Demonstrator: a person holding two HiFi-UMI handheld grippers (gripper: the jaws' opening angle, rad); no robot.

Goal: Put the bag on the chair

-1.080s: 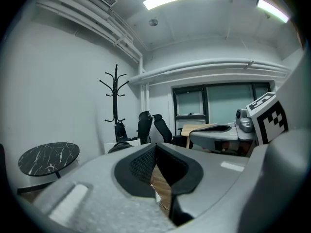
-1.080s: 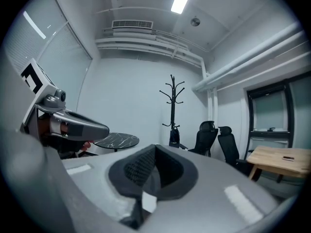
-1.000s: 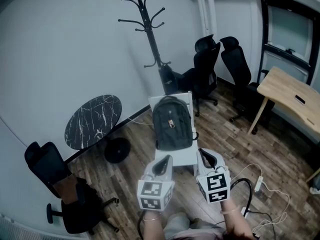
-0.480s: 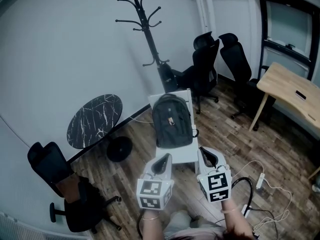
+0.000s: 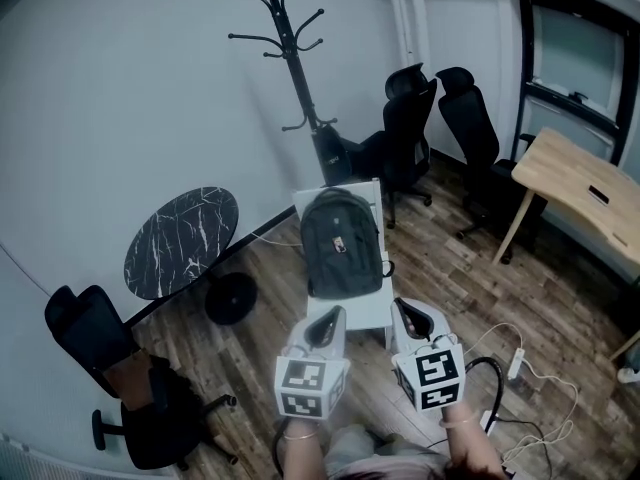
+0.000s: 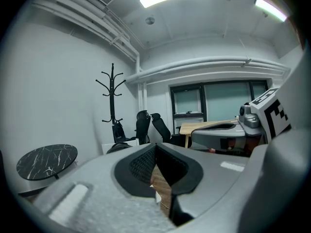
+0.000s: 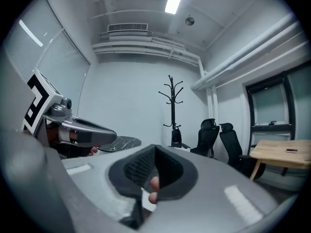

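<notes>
A dark grey backpack (image 5: 343,243) stands upright on the white chair (image 5: 362,310), leaning on its backrest. Both grippers hover side by side in front of the chair, apart from the bag. My left gripper (image 5: 326,321) is shut with nothing between its jaws, and so is my right gripper (image 5: 412,316). In the left gripper view the closed left gripper (image 6: 155,148) points toward the bag's top (image 6: 118,148), with the right gripper (image 6: 218,132) beside it. The right gripper view shows the closed right gripper (image 7: 154,149) and the left gripper (image 7: 85,129) at its left.
A black coat stand (image 5: 295,68) rises behind the chair. A round marble table (image 5: 182,240) is at the left, with black office chairs at the back (image 5: 410,128) and front left (image 5: 110,368). A wooden desk (image 5: 585,193) and floor cables (image 5: 515,366) lie at the right.
The head view has shifted slightly. The grippers and the bag keep their places.
</notes>
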